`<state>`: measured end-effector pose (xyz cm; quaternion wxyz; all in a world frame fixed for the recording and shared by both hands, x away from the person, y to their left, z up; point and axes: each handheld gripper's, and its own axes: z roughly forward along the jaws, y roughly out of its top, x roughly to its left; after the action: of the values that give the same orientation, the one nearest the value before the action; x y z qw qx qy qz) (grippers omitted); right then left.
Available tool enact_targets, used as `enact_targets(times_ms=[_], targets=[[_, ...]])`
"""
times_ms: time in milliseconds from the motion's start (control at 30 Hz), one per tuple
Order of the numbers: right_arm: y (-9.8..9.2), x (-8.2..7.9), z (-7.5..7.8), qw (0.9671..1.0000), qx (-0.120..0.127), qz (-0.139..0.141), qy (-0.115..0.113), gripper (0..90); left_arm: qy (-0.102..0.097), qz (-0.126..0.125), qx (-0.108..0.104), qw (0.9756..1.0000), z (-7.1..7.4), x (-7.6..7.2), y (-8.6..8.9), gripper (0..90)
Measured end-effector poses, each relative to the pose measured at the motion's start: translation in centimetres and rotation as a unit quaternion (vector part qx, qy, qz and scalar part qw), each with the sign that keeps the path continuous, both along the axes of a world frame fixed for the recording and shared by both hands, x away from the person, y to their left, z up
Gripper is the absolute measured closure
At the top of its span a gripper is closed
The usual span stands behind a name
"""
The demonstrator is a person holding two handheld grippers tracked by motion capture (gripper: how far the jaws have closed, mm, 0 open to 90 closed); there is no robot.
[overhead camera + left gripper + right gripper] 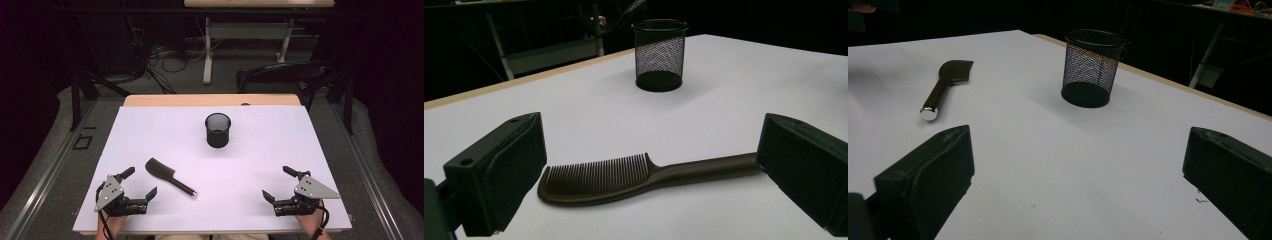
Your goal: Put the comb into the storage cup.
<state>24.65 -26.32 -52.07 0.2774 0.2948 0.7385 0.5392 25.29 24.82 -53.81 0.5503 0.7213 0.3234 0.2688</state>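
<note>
High view, comb: dark comb (168, 175) lies flat on the white table (260, 165), toward the near-left corner, toothed head pointing to the far-left, handle end toward the near edge.
Left gripper view, comb: comb (634, 175) lies crosswise just ahead of the jaws, teeth up-facing toward the far edge, handle running toward the right-hand jaw; contact with that jaw cannot be told.
Left gripper (139, 183): at the near-left corner, just beside the comb, jaws spread wide, nothing gripped.
Mesh cup (218, 129): black, upright, near the middle of the table toward the far edge, well apart from the comb.
Right gripper (278, 184): near the near-right corner, jaws wide apart, nothing between them, well apart from comb and cup.
</note>
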Motion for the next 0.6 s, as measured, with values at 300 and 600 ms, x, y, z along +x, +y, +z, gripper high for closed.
enact_targets(times_ms=[300, 600], targets=[[0.08, 0.15, -0.08, 1.0, -0.004, 0.005, 0.002, 0.0, -0.002, 0.001, 0.007, 1.0, 0.11, 0.07, -0.08, 0.0], [0.1, 0.25, -0.12, 1.0, -0.003, 0.005, 0.002, 0.0, 0.002, 0.002, 0.013, 0.9999, 0.24, 0.31, -0.42, 0.0]])
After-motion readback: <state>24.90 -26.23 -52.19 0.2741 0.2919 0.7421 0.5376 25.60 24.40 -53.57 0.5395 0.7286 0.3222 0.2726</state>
